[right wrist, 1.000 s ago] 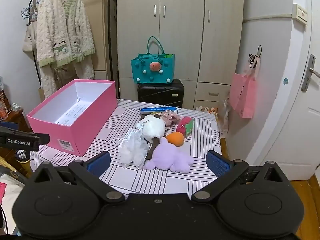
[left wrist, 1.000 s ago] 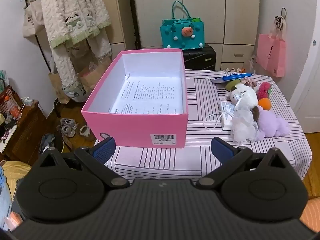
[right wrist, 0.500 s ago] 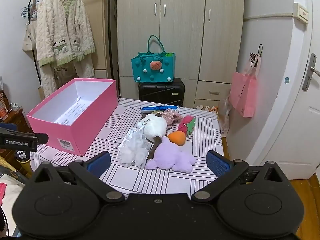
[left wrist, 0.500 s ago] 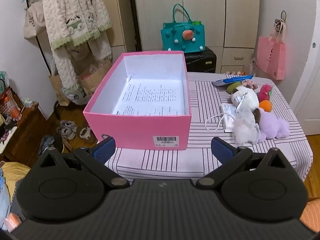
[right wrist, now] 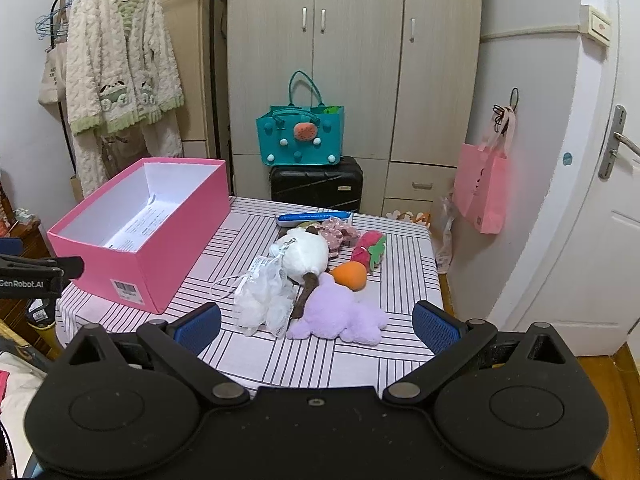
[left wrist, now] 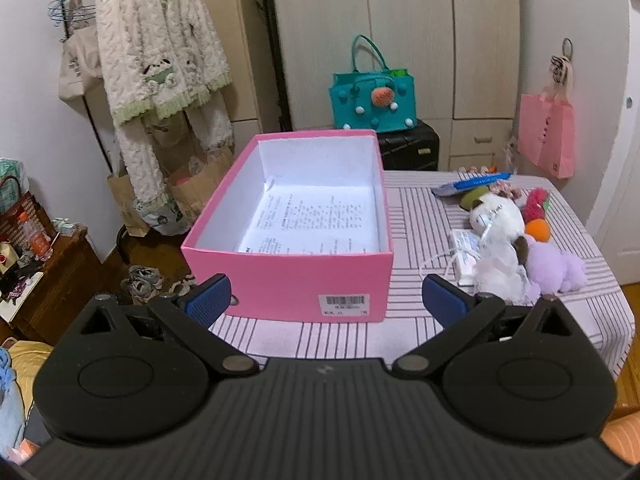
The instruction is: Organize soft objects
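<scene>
Soft toys (right wrist: 320, 280) heaped right of the pink box (right wrist: 140, 236), dead ahead of right gripper (right wrist: 316, 326), nearer than left gripper (left wrist: 324, 294). Both spread wide, holding nothing.

Both wrist views toward shared table (left wrist: 420, 216)

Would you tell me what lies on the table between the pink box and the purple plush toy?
In the right wrist view, a white mesh pouf with a tag lies between the pink box and the purple plush toy.
</scene>
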The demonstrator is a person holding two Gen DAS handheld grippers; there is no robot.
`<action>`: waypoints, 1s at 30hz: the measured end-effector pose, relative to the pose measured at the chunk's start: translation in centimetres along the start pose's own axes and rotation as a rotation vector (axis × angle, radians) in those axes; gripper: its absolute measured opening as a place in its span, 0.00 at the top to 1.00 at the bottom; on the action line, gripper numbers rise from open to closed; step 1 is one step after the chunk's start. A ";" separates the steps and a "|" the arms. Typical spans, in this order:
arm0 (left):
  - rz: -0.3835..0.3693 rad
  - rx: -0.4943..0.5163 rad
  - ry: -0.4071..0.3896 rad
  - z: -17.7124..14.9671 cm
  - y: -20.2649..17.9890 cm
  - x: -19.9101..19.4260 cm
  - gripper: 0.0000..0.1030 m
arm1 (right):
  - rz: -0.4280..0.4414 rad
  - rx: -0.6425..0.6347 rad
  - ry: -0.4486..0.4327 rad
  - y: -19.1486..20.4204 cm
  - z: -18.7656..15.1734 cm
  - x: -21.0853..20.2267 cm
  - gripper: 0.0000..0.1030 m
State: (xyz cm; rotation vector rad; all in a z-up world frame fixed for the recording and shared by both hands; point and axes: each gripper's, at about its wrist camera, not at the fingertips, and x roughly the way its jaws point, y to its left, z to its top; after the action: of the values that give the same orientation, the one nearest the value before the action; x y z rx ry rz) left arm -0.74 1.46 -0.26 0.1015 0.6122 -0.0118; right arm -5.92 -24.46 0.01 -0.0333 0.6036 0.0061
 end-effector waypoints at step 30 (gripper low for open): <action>0.006 -0.005 0.018 -0.2 0.5 0.2 0.00 | -0.072 0.064 -0.004 -0.3 -0.7 0.2 0.00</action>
State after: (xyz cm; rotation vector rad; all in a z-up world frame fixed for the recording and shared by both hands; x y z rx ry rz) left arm -0.66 1.96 -0.48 0.0985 0.6298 -0.0036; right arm -6.15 -24.75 -0.68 0.0068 0.5977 -0.0832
